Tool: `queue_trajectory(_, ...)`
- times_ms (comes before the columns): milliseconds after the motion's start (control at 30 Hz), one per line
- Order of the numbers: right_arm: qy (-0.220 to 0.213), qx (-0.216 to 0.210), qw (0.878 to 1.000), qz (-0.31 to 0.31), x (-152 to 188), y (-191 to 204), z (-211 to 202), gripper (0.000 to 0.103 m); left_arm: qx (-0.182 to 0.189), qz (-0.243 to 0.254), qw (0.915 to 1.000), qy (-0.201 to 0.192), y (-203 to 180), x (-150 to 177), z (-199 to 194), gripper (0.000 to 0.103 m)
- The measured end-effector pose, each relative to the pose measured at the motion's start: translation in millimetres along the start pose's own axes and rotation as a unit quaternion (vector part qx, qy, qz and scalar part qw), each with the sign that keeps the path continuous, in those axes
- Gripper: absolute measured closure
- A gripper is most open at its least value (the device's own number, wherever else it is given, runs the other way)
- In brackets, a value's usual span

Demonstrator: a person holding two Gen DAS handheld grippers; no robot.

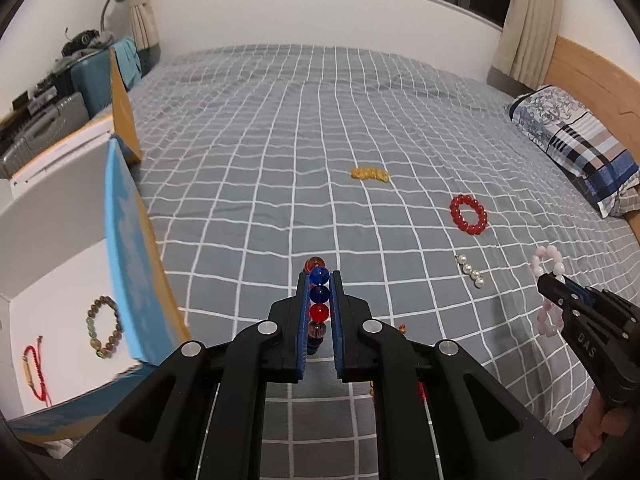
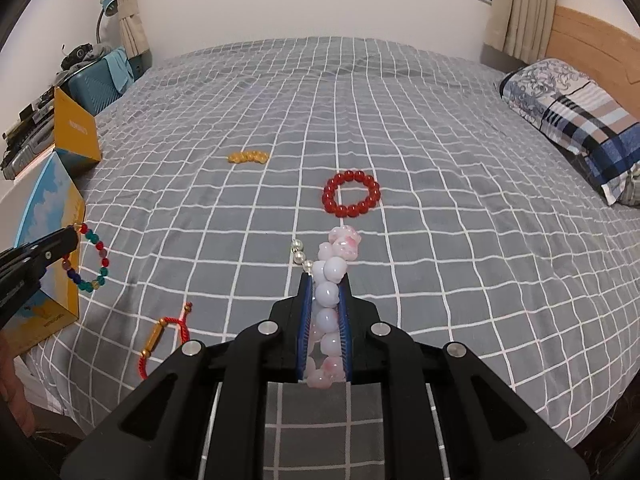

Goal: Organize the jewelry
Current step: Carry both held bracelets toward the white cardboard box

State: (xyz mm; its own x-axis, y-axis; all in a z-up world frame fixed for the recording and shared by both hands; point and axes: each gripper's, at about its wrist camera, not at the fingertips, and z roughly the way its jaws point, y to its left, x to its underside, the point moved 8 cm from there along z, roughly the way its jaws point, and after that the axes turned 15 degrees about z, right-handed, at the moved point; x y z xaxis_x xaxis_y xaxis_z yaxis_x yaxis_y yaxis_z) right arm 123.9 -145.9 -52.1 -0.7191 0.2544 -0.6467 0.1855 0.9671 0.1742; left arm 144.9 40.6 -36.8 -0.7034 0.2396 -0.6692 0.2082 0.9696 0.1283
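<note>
My left gripper is shut on a multicoloured bead bracelet, held above the bed beside the open box; the bracelet also shows in the right wrist view. The box holds a brown bead bracelet and a red cord bracelet. My right gripper is shut on a pink bead bracelet, also visible in the left wrist view. On the bedspread lie a red bead bracelet, a yellow bead bracelet, a pearl strand and a red cord bracelet with a gold tube.
The grey checked bedspread covers the whole bed. A patterned pillow lies at the right by the wooden headboard. The box's upright yellow lid stands at the left edge, with suitcases and clutter behind it.
</note>
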Motion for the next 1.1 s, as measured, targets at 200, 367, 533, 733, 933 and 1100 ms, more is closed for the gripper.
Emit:
queue_trajectory(200,-0.018,0.004,1.0,-0.012,-5,14,-5,0.091,-0.018,0.009,0.9997,-0.012,10,-1,-12,0.094)
queue_trajectory(367,-0.031,-0.001,0.999,-0.022,-10,30,-13,0.091,-0.028,0.01,0.9993,-0.022,19,-3,-25,0.094)
queue_trajectory(533,-0.043,-0.013,0.999,-0.03,-18,48,-23,0.091,-0.031,-0.002,0.9988,-0.039,30,-9,-44,0.094)
queue_trajectory(733,-0.048,-0.024,0.998,-0.035,-25,70,-29,0.091,-0.056,-0.021,0.9968,-0.054,53,-13,-68,0.094)
queue_trajectory(933,-0.048,-0.034,0.997,-0.042,-29,94,-31,0.091,-0.079,-0.038,0.9944,-0.058,81,-5,-86,0.094)
queue_trajectory(1100,-0.053,-0.046,0.996,-0.047,-32,115,-37,0.091,-0.086,-0.048,0.9928,-0.068,100,2,-106,0.094)
